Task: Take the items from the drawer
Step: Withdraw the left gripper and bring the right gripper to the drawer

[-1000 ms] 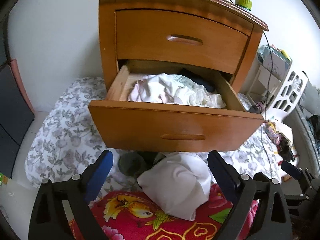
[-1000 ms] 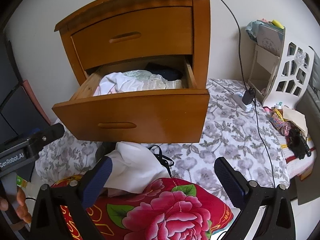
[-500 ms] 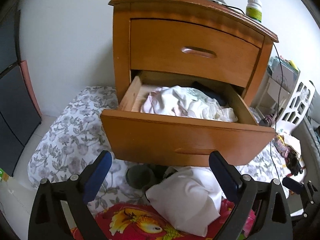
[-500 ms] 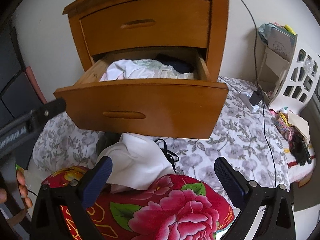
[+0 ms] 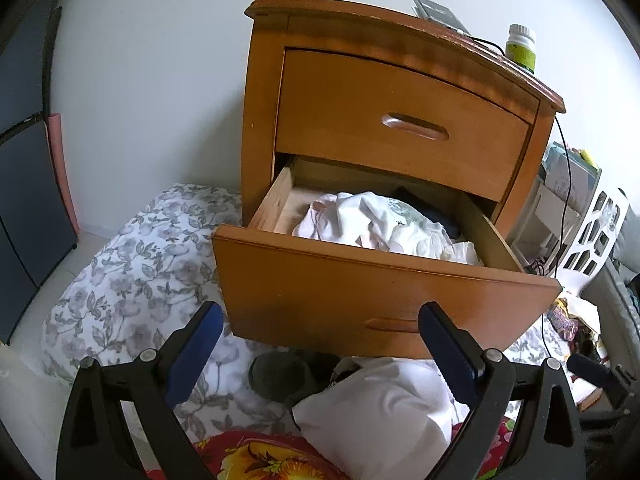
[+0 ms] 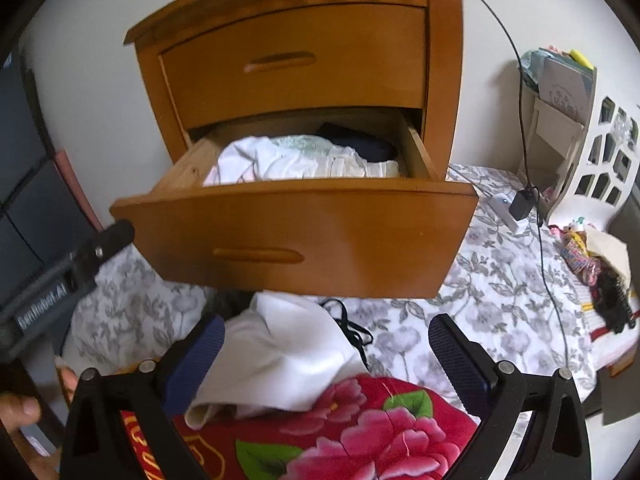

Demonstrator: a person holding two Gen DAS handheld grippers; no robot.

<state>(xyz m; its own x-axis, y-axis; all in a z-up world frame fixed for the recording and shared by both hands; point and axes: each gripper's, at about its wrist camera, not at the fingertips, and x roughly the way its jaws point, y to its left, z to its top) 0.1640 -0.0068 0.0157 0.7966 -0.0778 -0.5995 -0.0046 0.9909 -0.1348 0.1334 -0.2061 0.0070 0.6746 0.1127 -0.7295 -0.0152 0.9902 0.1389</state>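
A wooden nightstand stands against the wall, its lower drawer [image 5: 360,292] [image 6: 304,236] pulled out. Crumpled white clothes [image 5: 384,228] [image 6: 296,160] fill the drawer, with a dark garment [image 6: 360,144] at the back. My left gripper [image 5: 320,340] is open and empty, held low in front of the drawer's face. My right gripper [image 6: 326,344] is open too, with nothing between its fingers. A white garment [image 5: 384,408] [image 6: 280,356] lies on the bedding below the drawer, beside a dark grey piece [image 5: 280,372].
Grey floral bedding [image 6: 500,288] and a red flowered blanket [image 6: 360,432] lie under the grippers. A black cable and charger [image 6: 522,204] run down the right side. A green bottle [image 5: 520,48] and a phone sit on top. A white rack [image 6: 592,148] stands at the right.
Both grippers have risen and shifted, so the nightstand sits more to the right in the left view and the drawer looks closer in the right view. Both stay open; nothing was picked up.
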